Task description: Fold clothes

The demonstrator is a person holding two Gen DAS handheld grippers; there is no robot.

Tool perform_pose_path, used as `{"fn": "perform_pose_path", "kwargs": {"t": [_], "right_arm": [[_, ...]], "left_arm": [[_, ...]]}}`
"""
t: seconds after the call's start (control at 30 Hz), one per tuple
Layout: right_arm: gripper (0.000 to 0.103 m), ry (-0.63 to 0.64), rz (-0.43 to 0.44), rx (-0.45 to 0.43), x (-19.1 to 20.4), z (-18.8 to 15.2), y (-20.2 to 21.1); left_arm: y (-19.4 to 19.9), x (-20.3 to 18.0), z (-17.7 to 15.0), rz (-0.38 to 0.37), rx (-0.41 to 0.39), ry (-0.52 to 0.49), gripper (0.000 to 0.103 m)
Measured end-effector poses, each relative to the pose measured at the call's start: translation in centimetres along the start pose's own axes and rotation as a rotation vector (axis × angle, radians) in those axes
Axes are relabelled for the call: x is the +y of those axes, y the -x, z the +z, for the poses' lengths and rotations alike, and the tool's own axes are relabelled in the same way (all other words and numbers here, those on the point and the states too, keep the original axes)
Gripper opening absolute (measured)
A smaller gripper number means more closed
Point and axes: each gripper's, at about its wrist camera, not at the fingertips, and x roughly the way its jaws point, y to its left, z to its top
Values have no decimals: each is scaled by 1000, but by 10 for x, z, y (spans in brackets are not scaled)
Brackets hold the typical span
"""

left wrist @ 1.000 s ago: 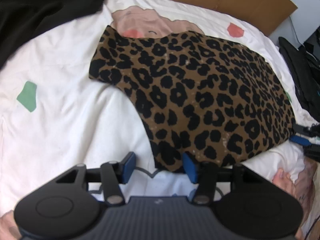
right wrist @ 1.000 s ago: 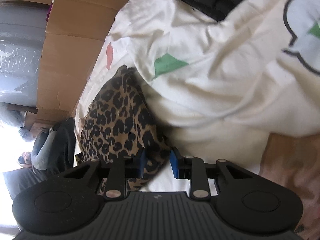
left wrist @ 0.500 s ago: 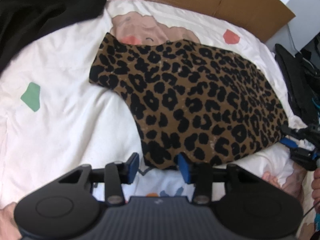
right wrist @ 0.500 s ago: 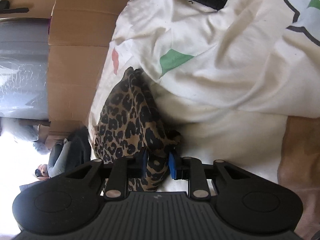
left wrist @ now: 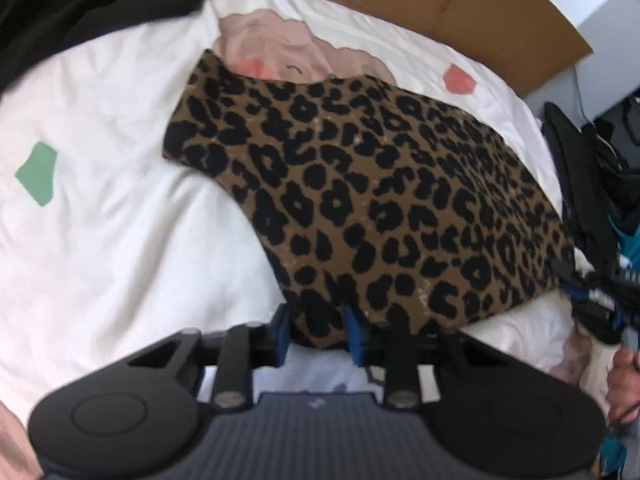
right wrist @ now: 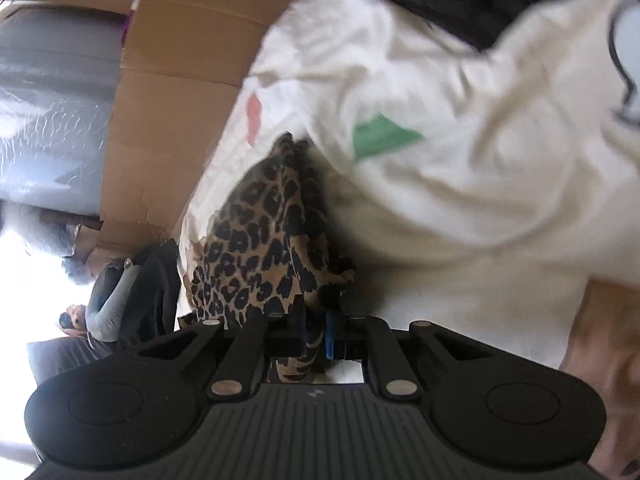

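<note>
A leopard-print garment (left wrist: pixel 380 200) lies spread flat on a white printed bedsheet (left wrist: pixel 100 220). My left gripper (left wrist: pixel 316 330) has its blue pads on either side of the garment's near hem corner, with cloth between them and the pads still somewhat apart. My right gripper (right wrist: pixel 316 330) is shut on the garment's other corner (right wrist: pixel 260 248), with cloth pinched between the nearly closed pads. The right gripper also shows at the right edge of the left wrist view (left wrist: pixel 588 296).
A black garment (left wrist: pixel 80 8) lies at the far left of the bed. Cardboard (left wrist: pixel 460 4) stands along the far edge. Dark bags and clothes (left wrist: pixel 592 168) sit beside the bed on the right. A person (right wrist: pixel 100 304) sits in the background.
My left gripper moved forward and its pads narrowed around the hem corner. My right gripper closed onto the other corner, with cloth now running between its pads.
</note>
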Motion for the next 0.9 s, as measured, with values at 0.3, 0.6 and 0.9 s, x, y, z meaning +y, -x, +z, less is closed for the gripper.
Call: {"fn": "perform_pose_path", "kwargs": {"t": [0.3, 0.6, 0.9], "right_arm": [[7, 42, -24, -88, 18, 46, 14], [7, 113, -87, -132, 32, 98, 14], [6, 150, -160, -148, 36, 136, 12]], "left_arm": [[2, -26, -14, -105, 84, -8, 9], [11, -37, -24, -111, 132, -82, 15], [37, -11, 4, -18, 33, -106, 55]]}}
